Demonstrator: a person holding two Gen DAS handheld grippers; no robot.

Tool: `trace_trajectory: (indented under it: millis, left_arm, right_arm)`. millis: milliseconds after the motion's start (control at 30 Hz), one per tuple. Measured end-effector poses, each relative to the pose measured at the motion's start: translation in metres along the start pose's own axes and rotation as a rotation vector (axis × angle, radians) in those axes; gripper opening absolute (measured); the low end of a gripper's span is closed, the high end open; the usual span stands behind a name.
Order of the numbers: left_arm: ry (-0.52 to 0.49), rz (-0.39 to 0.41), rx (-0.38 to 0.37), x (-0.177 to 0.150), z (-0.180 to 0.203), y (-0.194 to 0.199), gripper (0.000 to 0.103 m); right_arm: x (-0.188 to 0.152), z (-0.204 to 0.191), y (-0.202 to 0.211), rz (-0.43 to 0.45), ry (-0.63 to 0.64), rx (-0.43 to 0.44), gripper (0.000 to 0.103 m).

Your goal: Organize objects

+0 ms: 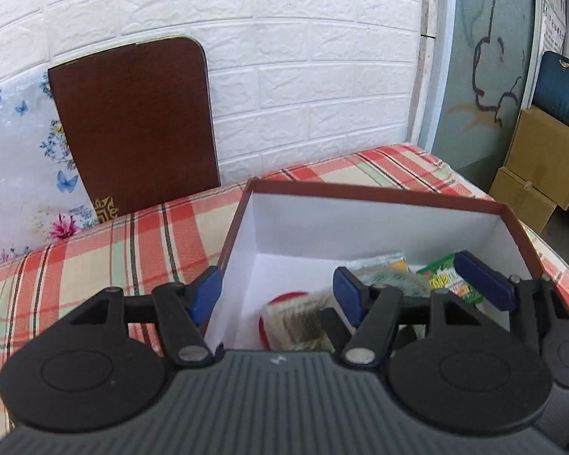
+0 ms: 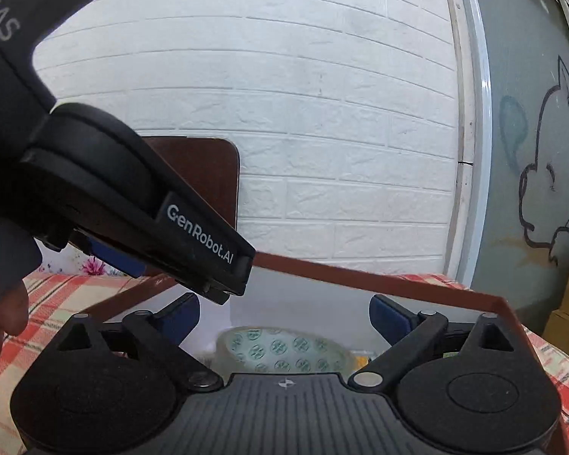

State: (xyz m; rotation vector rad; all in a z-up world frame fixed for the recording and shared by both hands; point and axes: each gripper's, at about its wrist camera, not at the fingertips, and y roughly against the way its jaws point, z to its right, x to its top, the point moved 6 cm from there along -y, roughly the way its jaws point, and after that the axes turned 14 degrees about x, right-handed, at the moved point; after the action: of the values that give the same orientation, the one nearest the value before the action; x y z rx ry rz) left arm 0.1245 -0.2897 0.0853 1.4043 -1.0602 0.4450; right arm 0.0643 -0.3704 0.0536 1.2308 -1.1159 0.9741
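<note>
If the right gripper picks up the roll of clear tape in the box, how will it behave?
The tape roll looks rigid, so it should probably hold its shape between the fingers. Its glossy surface may be slippery. Being round, it could roll if set on edge in the box.

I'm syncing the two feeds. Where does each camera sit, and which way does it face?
Left wrist: on the left gripper, facing down into the box on the plaid cloth; its own open fingers show, plus a second blue finger at right.
Right wrist: on the right gripper, low over the box, tape roll between its fingers; the left gripper and a hand show.
Shared: box, brick wall, brown board, cloth.
</note>
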Motion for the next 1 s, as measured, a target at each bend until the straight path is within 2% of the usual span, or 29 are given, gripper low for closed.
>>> trace_trajectory:
  millis: [200,333,433,533,667,1000]
  left_arm:
    - [-0.007,-0.005,0.036,-0.018,-0.008,0.014,0.074]
    - [0.005,-0.015,0.044,-0.030,-0.018,0.023,0.078]
    - [0.000,-0.015,0.060,-0.042,-0.025,0.031,0.080]
    - [-0.012,-0.009,0.079,-0.054,-0.031,0.038,0.082]
    - [-0.019,-0.023,0.093,-0.069,-0.039,0.044,0.082]
    - [0.002,-0.048,0.087,-0.095,-0.061,0.057,0.086]
  right_arm:
    - [-0.017,-0.008,0.027,0.032,-0.054,-0.033,0.095]
    - [-0.025,-0.030,0.044,0.057,-0.075,-0.058,0.095]
    - [-0.025,-0.032,0.073,0.077,-0.067,-0.075,0.095]
    - [-0.035,-0.038,0.089,0.055,-0.102,-0.064,0.095]
    - [-0.047,-0.042,0.103,-0.019,-0.182,-0.041,0.095]
    - [-0.049,-0.050,0.124,-0.062,-0.289,-0.013,0.096]
